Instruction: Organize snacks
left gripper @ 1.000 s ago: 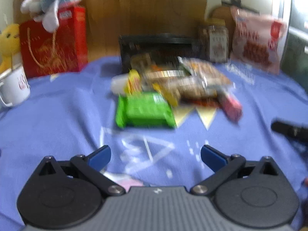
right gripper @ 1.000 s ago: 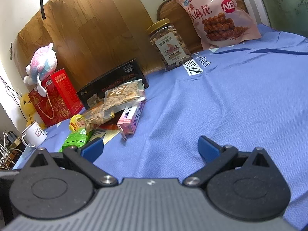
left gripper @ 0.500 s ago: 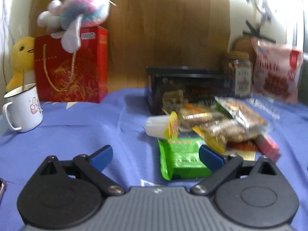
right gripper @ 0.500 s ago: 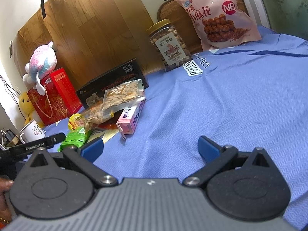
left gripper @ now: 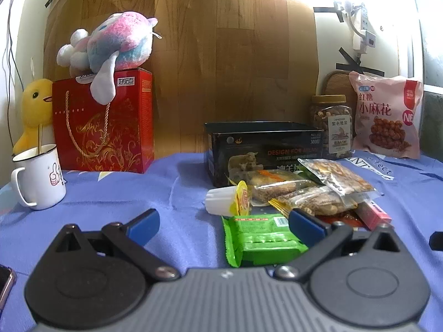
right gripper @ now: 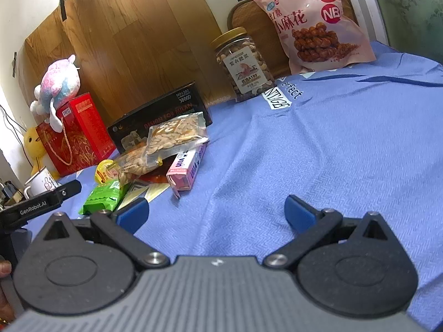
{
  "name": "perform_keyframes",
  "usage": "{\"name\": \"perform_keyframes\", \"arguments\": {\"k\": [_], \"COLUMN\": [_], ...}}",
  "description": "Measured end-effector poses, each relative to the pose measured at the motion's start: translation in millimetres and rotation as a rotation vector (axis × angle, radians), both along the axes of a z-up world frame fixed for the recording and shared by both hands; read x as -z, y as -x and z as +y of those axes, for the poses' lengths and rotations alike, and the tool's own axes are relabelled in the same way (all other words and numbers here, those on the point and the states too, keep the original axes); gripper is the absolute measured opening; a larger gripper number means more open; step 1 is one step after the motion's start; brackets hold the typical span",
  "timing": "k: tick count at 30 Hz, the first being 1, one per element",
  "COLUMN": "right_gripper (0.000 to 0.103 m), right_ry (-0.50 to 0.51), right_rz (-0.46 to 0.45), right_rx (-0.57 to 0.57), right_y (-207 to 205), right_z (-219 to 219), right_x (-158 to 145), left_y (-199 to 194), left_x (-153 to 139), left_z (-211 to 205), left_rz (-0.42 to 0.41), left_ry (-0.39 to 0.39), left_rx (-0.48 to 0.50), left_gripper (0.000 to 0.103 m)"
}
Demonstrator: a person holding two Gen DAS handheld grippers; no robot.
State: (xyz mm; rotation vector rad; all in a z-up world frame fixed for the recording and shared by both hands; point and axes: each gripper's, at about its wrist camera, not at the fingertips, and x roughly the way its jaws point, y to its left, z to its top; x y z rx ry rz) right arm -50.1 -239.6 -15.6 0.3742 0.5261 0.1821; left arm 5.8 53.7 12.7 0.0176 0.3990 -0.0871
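Blue cloth (right gripper: 346,144) covers the whole surface, and both grippers hang low over its near edge with nothing in them. The left gripper (left gripper: 223,222) has its jaws spread wide, blue fingertips (left gripper: 142,225) well apart, gripping nothing; the right-hand tip sits in front of the green packet (left gripper: 260,238) in this view, though whether it touches I cannot tell. The right gripper (right gripper: 217,211) is just as wide open, empty, bare cloth between its tips. At the far edge, against the wooden panel (left gripper: 221,55), stands a red gift box (left gripper: 108,127) with a pink-and-blue plush (left gripper: 110,44) on top and a yellow duck toy (left gripper: 34,110) beside it. At the far right corner a pink bag of twisted snacks (right gripper: 313,25) leans upright, with a clear jar of nuts (right gripper: 245,65) just beside it. A black box (left gripper: 263,146) sits near the middle of the far edge, and the snack pile lies right in front of it: a clear pouch of nuts (right gripper: 177,135) on top, more clear packets (left gripper: 279,185) under it, a pink carton (right gripper: 187,170) along the right side, a small jelly cup (left gripper: 227,202) on its side at the left, and the green packet flat on the cloth nearest the grippers. A white enamel mug (left gripper: 38,177) stands at the left edge.
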Motion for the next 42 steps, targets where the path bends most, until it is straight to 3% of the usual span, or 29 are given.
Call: {"name": "perform_keyframes", "arguments": {"k": [4, 7, 11, 15, 16, 17, 18, 19, 20, 21, 22, 25, 28, 31, 34, 37, 42], "right_gripper": [0.103, 0.08, 0.07, 0.072, 0.082, 0.102, 0.103, 0.099, 0.062, 0.059, 0.041, 0.03, 0.029, 0.03, 0.033, 0.049, 0.059], "right_ry": [0.007, 0.021, 0.088, 0.15, 0.172, 0.184, 0.217, 0.237, 0.213, 0.104, 0.067, 0.051, 0.079, 0.164, 0.148, 0.135, 0.234], "right_rz": [0.009, -0.007, -0.054, -0.064, -0.067, -0.068, -0.053, -0.003, 0.041, 0.07, 0.075, 0.062, 0.034, 0.02, 0.024, 0.029, 0.013], "right_rx": [-0.005, -0.035, -0.117, -0.203, -0.189, -0.176, -0.159, -0.147, -0.13, -0.133, -0.123, -0.14, -0.156, -0.183, -0.183, -0.163, -0.181], "right_y": [-0.7, -1.8, -18.6, -58.4, -76.1, -88.9, -112.2, -129.3, -137.4, -137.1, -128.1, -82.3, -47.2, -39.4, -44.7, -43.8, -31.5], "right_z": [0.1, 1.7, 16.3, 41.5, 49.6, 54.3, 61.1, 63.1, 60.1, 49.8, 43.3, 33.7, 40.1, 48.7, 42.8, 39.7, 52.9], "right_x": [-1.5, -10.4, -30.3, -42.7, -43.2, -41.8, -36.4, -28.6, -21.0, -16.8, -16.7, -12.7, -8.9, -7.1, -3.1, 0.0, -1.6], "left_y": [-1.4, -1.2, -1.2, -0.8, -0.1, 0.5, 0.7, 0.1, -0.7, -1.2, -1.3, -2.4, -5.0, -4.5, -0.2, 3.7, 3.2], "left_x": [1.6, 2.2, 2.0, 1.4, 1.2, 1.3, 1.4, 1.5, 1.8, 2.1, 2.3, 3.2, 4.1, 4.9, 4.0, 2.1, 0.8], "left_z": [4.7, 12.5, 18.8, 19.3, 18.7, 17.7, 16.4, 14.3, 12.3, 10.3, 8.7, 5.1, 1.3, 1.7, 4.8, 5.9, 6.7], "left_rz": [0.014, 0.017, 0.015, 0.011, 0.007, 0.004, 0.004, 0.008, 0.013, 0.018, 0.021, 0.036, 0.051, 0.049, 0.02, -0.006, -0.006], "left_ry": [0.024, 0.059, 0.093, 0.095, 0.093, 0.091, 0.087, 0.081, 0.072, 0.065, 0.059, 0.054, 0.05, 0.054, 0.065, 0.064, 0.063], "left_rx": [-0.003, -0.013, -0.028, -0.028, -0.022, -0.014, -0.002, 0.013, 0.027, 0.039, 0.052, 0.106, 0.153, 0.156, 0.141, 0.123, 0.117], "left_gripper": [0.103, 0.103, 0.103, 0.103, 0.103, 0.103, 0.103, 0.103, 0.103, 0.103, 0.103, 0.103, 0.103, 0.103, 0.103, 0.103, 0.103]}}
